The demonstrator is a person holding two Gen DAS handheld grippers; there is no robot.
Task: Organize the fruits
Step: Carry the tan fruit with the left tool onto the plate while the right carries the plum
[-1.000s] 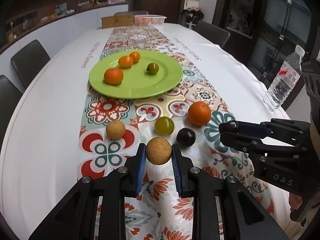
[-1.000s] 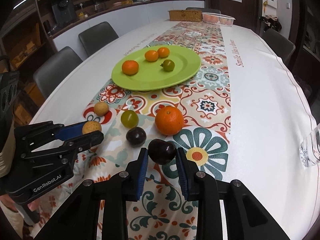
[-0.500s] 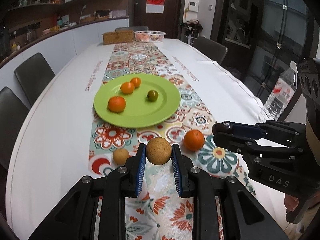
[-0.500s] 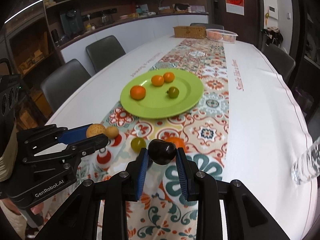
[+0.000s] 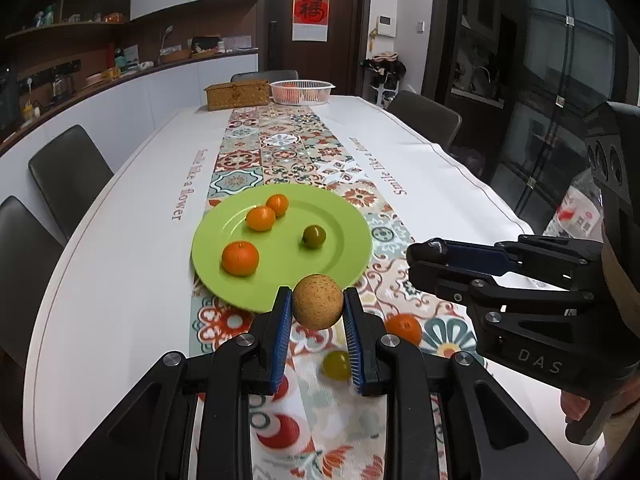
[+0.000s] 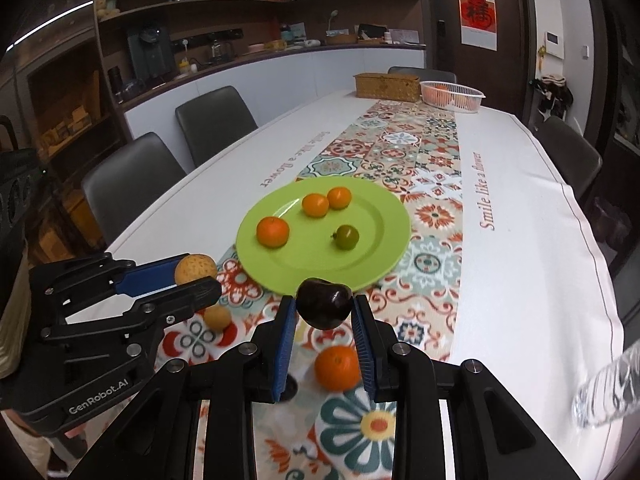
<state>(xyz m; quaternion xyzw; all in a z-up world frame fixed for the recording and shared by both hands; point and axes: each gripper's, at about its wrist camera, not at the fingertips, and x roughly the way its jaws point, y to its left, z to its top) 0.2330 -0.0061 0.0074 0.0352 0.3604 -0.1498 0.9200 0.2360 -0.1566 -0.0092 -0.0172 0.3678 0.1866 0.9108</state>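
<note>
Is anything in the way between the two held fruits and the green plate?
Nothing visible. The tan fruit and dark plum hang at the green plate's near rim, where the plate is bare.

A home dining room open to a kitchen: a long table (image 5: 120, 240) with a patterned runner (image 5: 280, 148) and dark chairs (image 6: 212, 120), a counter (image 6: 260, 56) with a coffee machine (image 6: 150, 54), wall shelves (image 6: 192, 0), and a red door poster (image 5: 311, 10).

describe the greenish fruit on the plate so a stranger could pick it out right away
Find the round lime-green plate on the patterned runner in the middle of the long white table. Four small fruits lie on it. Three are orange; the greenish fruit lies alone toward the right side, dull olive, stem showing.
</note>
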